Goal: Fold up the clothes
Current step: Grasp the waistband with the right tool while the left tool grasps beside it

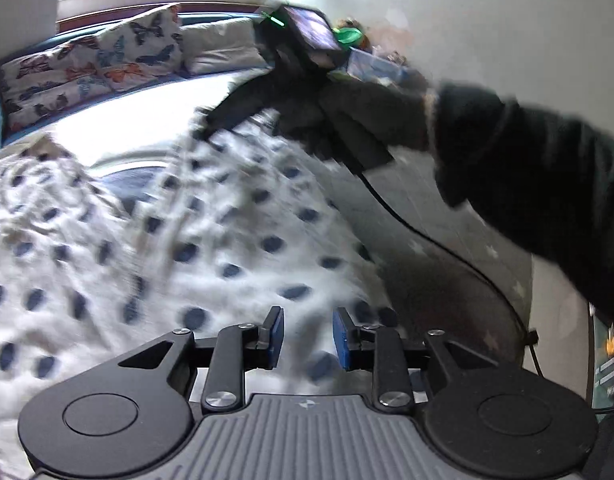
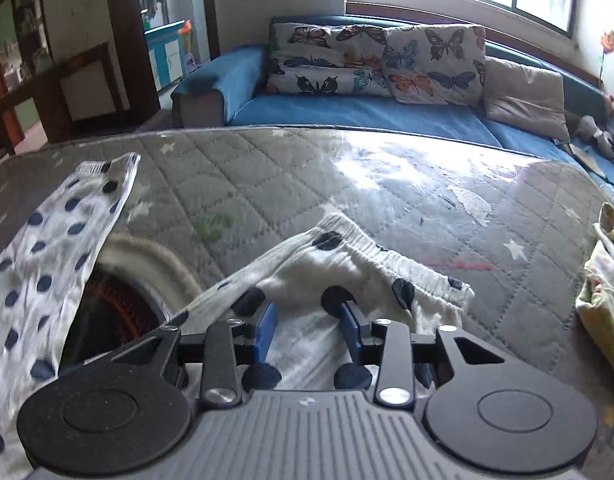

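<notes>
White trousers with dark blue dots [image 2: 331, 272] lie on a grey quilted mattress [image 2: 387, 184]. In the right wrist view my right gripper [image 2: 309, 330] is open, its blue pads either side of the cloth just below the elastic waistband [image 2: 371, 248]; one leg [image 2: 47, 240] stretches to the left. In the left wrist view, which is motion-blurred, my left gripper [image 1: 308, 338] is open and empty above the dotted cloth [image 1: 211, 240]. The right gripper also shows in the left wrist view [image 1: 211, 120], held by a gloved hand [image 1: 359, 120], its tips at the cloth's far edge.
A blue sofa [image 2: 347, 112] with butterfly cushions [image 2: 371, 60] stands behind the mattress. A yellowish patterned cloth [image 2: 603, 280] lies at the mattress's right edge. A round dark object with orange inside [image 2: 115, 312] shows under the trousers. A cable [image 1: 447, 248] trails from the right gripper.
</notes>
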{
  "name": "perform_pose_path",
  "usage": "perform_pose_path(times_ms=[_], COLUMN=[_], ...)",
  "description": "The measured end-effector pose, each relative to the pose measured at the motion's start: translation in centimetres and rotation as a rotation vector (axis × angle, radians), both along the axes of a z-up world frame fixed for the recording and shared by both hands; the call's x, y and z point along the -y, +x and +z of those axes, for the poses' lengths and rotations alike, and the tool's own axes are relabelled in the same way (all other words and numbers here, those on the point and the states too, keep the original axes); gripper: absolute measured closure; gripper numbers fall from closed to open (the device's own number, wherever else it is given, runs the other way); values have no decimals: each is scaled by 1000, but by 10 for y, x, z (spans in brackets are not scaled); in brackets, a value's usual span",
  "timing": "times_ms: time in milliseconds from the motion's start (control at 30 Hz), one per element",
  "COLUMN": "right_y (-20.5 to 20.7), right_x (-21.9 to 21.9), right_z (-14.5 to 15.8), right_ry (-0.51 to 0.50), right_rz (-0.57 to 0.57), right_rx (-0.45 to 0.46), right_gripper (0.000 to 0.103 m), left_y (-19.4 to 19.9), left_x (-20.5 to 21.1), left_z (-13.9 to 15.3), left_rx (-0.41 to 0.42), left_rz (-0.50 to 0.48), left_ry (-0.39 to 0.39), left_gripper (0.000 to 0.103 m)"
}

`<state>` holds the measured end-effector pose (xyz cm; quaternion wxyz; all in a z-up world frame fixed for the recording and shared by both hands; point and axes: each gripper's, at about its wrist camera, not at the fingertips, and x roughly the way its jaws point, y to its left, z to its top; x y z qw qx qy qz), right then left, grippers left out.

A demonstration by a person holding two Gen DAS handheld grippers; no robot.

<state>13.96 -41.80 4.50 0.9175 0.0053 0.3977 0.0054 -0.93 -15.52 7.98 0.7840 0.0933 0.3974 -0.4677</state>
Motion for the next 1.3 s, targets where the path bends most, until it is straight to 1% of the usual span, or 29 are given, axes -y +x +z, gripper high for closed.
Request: perform_pose_path(times_ms=[67, 100, 200, 267, 333, 467, 567, 600, 800, 900, 967, 1200, 1300], right_y=[4, 6, 7, 6, 6, 5, 5, 5, 8, 13, 16, 25, 29], right_x=[1, 3, 6, 6, 6, 5, 5, 5, 5, 5, 4, 2, 1], right_z=[-1, -1, 1, 0, 0, -2, -3, -3, -4, -5, -5, -5, -5], right_ry=[3, 6, 13, 10, 10, 9, 9, 9, 7, 8, 7, 3, 1], right_rz=[-1, -1, -3, -2, -1, 1, 2, 2, 11, 18, 21, 33, 38], right_rx=[5, 7, 13, 19, 24, 35, 42, 45, 59, 65, 70, 83, 88], right_gripper=[64, 64, 63, 62, 60, 54, 52, 52, 48, 45, 42, 39, 38], left_y=[20, 31, 69, 97, 129, 181, 215, 222, 252, 257, 263, 273, 277], left_x=[-12, -18, -29, -32, -34, -27, -24, -23, -17, -17, -20, -22, -21], left_z=[7, 11, 19, 20, 17, 12, 1, -3, -27, -34, -34, -37, -38], left_rx=[-15, -22, 5, 17, 34, 107, 98, 94, 67, 109, 112, 171, 203], left_rz=[46, 72, 164, 236, 314, 400, 456, 458, 498, 520, 540, 607, 655], left_ry=[-24, -36, -35, -25, -4, 67, 92, 93, 142, 176, 172, 200, 228], left_gripper=[69, 65, 65, 65, 65, 65, 66, 66, 67, 67, 66, 68, 68])
